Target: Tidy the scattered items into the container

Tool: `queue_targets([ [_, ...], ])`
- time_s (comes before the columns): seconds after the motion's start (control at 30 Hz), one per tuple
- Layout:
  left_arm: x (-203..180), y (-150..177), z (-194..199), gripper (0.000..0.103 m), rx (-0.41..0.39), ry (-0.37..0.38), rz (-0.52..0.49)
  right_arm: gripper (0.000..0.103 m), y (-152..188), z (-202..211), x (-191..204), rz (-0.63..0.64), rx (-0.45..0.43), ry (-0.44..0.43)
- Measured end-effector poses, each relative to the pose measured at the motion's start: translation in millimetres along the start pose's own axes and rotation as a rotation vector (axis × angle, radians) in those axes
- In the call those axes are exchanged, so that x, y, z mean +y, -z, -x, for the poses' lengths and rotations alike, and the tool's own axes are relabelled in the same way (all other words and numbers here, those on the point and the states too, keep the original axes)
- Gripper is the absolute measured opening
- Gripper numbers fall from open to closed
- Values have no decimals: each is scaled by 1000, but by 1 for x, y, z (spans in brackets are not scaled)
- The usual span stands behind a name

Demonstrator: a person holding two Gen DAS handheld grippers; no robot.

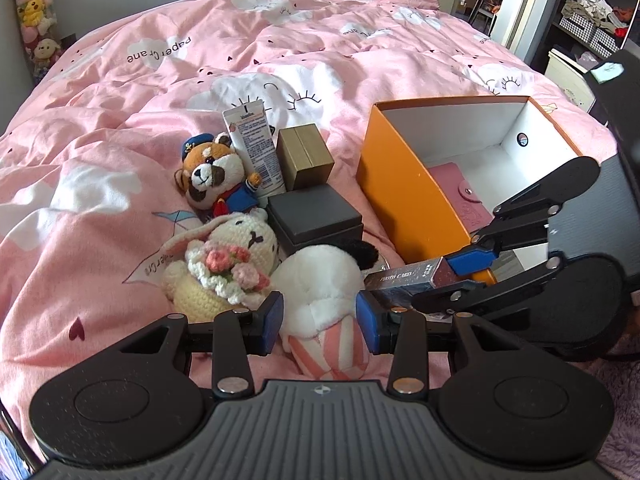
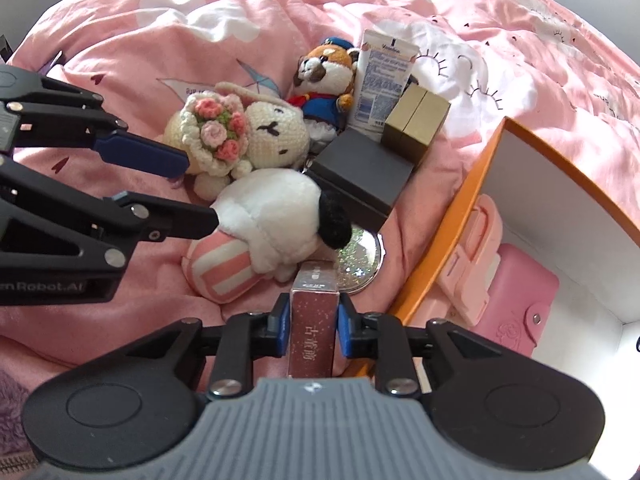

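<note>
Right wrist | right gripper [image 2: 311, 330] clamps card box [image 2: 313, 320] | beside orange container [image 2: 448, 220]

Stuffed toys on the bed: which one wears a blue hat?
The orange-and-white red panda plush, farthest back beside the lotion tube. The crochet bunny and white dog are hatless.

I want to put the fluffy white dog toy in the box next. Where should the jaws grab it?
Grab the white dog plush around its round white body, coming down from above. It lies on its side on the pink duvet, and the left gripper already has its open jaws on either side of it. The body is soft and should squash into a firm hold. Avoid the black ear, which would probably slip.
</note>
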State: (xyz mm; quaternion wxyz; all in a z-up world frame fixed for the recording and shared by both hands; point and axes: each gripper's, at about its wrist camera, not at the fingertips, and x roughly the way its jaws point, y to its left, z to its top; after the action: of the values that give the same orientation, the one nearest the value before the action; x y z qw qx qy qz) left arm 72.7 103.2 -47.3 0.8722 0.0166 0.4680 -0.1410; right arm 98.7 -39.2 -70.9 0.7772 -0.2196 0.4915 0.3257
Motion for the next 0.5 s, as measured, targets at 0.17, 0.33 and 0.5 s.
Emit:
queue_targets([
  [0.17, 6, -23, -7, 47, 8, 34, 25, 25, -11, 29, -15, -23, -67, -45],
  [0.33, 7, -47, -19, 47, 38, 40, -21, 25, -24, 66, -38, -61, -161, -86],
  [0.5, -15, -61, -35, 53, 51, -18, -229, 25, -31, 98, -71, -132, -241, -86],
])
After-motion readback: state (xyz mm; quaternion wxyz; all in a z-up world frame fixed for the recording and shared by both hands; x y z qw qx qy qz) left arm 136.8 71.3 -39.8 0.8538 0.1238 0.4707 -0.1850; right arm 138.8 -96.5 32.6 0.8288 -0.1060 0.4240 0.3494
